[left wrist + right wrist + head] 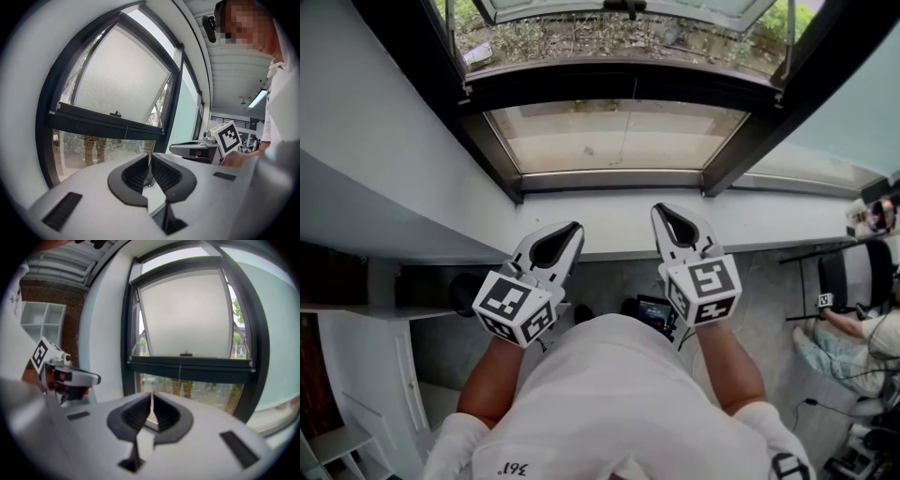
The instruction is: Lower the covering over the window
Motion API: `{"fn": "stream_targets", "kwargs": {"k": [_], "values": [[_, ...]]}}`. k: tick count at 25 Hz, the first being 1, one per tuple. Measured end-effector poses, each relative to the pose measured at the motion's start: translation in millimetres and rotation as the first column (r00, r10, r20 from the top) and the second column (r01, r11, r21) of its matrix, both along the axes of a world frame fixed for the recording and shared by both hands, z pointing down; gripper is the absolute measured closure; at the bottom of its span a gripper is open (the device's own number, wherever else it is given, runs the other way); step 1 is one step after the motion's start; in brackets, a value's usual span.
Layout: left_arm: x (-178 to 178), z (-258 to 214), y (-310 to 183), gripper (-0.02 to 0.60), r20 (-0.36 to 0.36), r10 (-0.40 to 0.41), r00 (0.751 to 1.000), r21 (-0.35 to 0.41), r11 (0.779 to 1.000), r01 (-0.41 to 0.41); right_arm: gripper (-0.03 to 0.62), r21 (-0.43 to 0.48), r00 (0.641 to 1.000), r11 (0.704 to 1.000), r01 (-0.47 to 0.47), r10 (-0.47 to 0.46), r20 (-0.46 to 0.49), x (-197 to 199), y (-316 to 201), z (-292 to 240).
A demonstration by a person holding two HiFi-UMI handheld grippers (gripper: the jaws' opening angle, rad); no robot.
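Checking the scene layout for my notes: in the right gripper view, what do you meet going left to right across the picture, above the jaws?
shelf → left gripper → blind → teal pane

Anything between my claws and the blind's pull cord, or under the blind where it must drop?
Nothing visible. The shut left claw and right claw face the blind through open air. The cord hangs free over the dark crossbar, and the lower pane below is bare.
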State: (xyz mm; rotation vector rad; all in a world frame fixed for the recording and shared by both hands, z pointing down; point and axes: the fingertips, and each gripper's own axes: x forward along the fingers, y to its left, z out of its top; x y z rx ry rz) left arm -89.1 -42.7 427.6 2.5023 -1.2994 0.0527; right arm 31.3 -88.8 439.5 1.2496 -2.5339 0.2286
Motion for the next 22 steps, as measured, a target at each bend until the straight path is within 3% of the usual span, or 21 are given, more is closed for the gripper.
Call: {"fn": "stream_targets", "kwargs": {"k": [22], "values": [[47.3, -2.0, 3.8, 0.543, 0.007, -0.002, 1.0, -0.005, 1.0, 0.002, 0.572, -0.016, 0.998, 0.998, 0.054, -0.055, -0.029, 30.2, 1.2, 4.1]]}}
